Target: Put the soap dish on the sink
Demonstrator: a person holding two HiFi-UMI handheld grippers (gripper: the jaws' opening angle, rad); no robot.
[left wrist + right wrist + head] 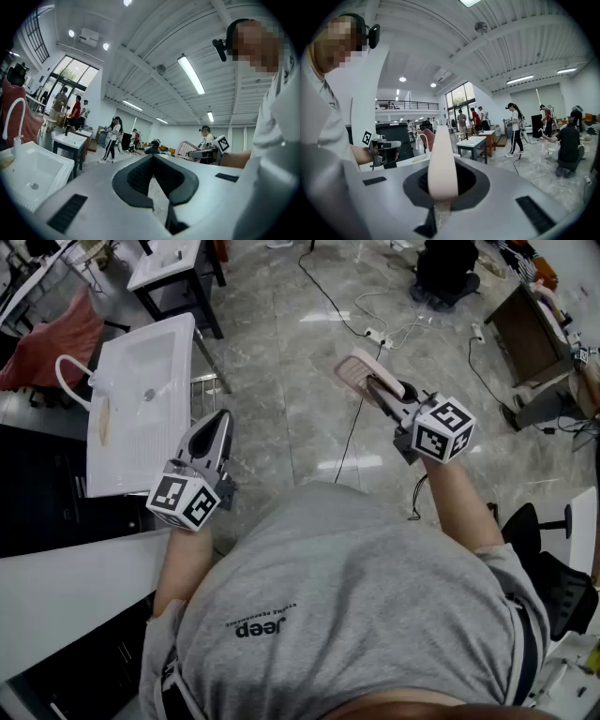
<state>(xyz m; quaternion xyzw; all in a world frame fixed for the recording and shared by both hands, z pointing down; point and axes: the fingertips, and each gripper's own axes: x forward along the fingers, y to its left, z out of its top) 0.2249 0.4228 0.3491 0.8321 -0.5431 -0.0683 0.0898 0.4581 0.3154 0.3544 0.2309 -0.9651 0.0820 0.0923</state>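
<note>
Pink and slatted, the soap dish (352,369) stood clamped edge-on in the right gripper (379,386), whose 2 fingers were pressed shut on its near end. The dish was held out in the air over the grey tiled floor (281,381), off to the right of the sink (112,474) and well apart from it. In the right gripper view the dish rose upright between the dark pads (466,180) as a narrow pale strip.

On the other side, the left gripper (221,418) hung beside the sink's near right corner, its 2 fingers brought together at the tips with nothing between them. The white sink carried a curved white faucet (67,371) on its left edge. A black cable (352,427) trailed across the floor beneath the right gripper.
</note>
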